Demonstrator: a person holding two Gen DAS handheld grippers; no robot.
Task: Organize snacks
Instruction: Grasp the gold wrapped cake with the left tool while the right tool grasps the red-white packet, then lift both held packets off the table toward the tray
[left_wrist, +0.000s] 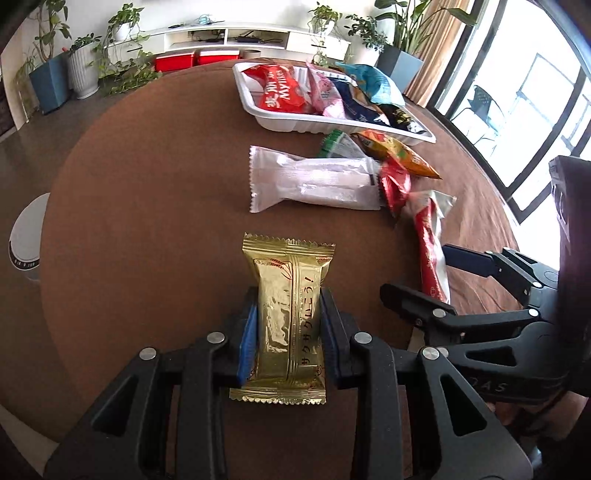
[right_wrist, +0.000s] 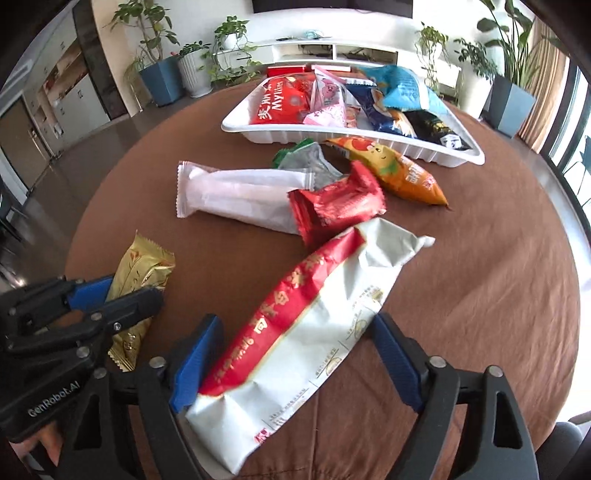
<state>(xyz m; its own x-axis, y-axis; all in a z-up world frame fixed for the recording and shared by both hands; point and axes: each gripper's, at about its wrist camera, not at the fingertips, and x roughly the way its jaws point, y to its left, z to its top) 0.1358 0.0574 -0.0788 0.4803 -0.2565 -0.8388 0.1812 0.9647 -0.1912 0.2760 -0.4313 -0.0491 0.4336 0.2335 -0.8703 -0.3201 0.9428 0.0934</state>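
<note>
A gold snack packet (left_wrist: 288, 317) is pinched lengthwise between the blue pads of my left gripper (left_wrist: 288, 295), which is shut on it just above the brown table. In the right wrist view the same gold packet (right_wrist: 144, 266) and left gripper (right_wrist: 136, 291) show at the lower left. My right gripper (right_wrist: 297, 321) straddles a long red-and-white packet (right_wrist: 306, 317) lying on the table. Its left pad (right_wrist: 195, 354) is against the wrapper, and the right pad looks just clear of it. A white tray (right_wrist: 332, 133) at the far side holds several snack bags.
Loose on the brown tablecloth (right_wrist: 480, 277) between the grippers and the tray lie a long white packet (right_wrist: 236, 195), a red pouch (right_wrist: 336, 206), an orange bag (right_wrist: 402, 173) and a green-edged grey packet (right_wrist: 310, 158). Potted plants, a white shelf and windows stand beyond the table.
</note>
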